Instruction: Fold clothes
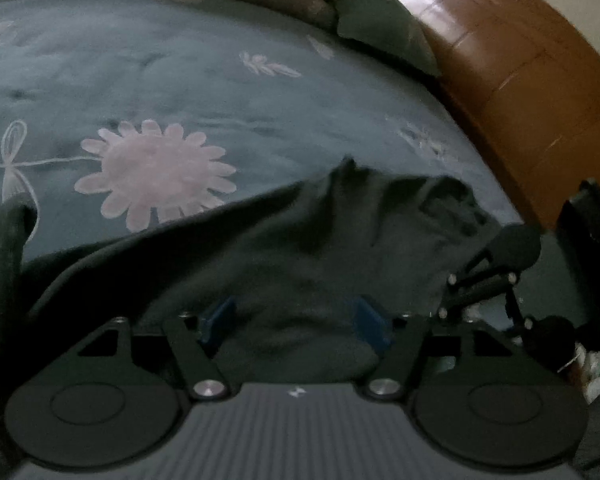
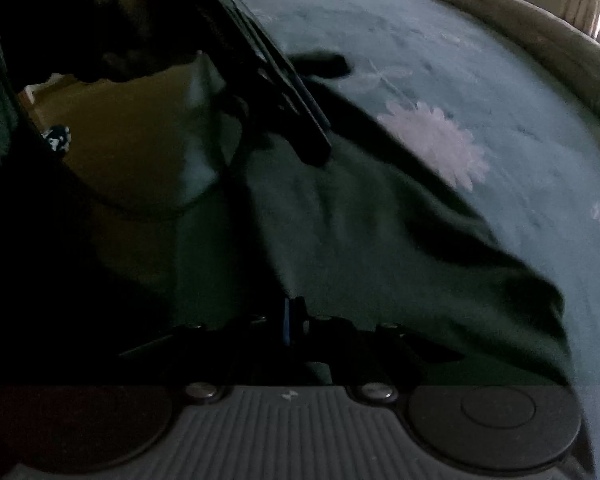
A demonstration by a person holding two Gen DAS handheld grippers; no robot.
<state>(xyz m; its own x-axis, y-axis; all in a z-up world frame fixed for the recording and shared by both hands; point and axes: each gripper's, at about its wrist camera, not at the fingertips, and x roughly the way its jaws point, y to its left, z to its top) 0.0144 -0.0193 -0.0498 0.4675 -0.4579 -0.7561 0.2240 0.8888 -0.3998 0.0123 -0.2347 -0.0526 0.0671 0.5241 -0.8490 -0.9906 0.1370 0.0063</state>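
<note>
A: Dim bedroom, blue bedspread (image 1: pixel 260 92) with a big pink flower print (image 1: pixel 156 172), brown wooden bed frame (image 1: pixel 512 80) on one side. Where's the garment?

B: Dark green garment (image 1: pixel 300 248), rumpled, lying on the bedspread near the bed's edge, just in front of both grippers.

A: Left gripper (image 1: pixel 296 316)?

B: Jaws stand well apart. Blue pads (image 1: pixel 370 316) either side of a hump of the cloth; the fabric sits between them, but I don't see them pressing on it. Not a hold.

A: Right gripper (image 2: pixel 290 320)?

B: Fully closed, blue pads together at the near edge of the cloth. Whether a thin layer is pinched there is too dark to tell. It looks like it's at the hem, no more than that.

A: Step?

B: My read: getting a hold on the near edge before a fold. Nothing neatly folded yet, so early on.

A: Next?

B: The left needs to close on the fabric between its pads. Then both lift the edge and carry it over towards the flower, keeping it taut.
</note>
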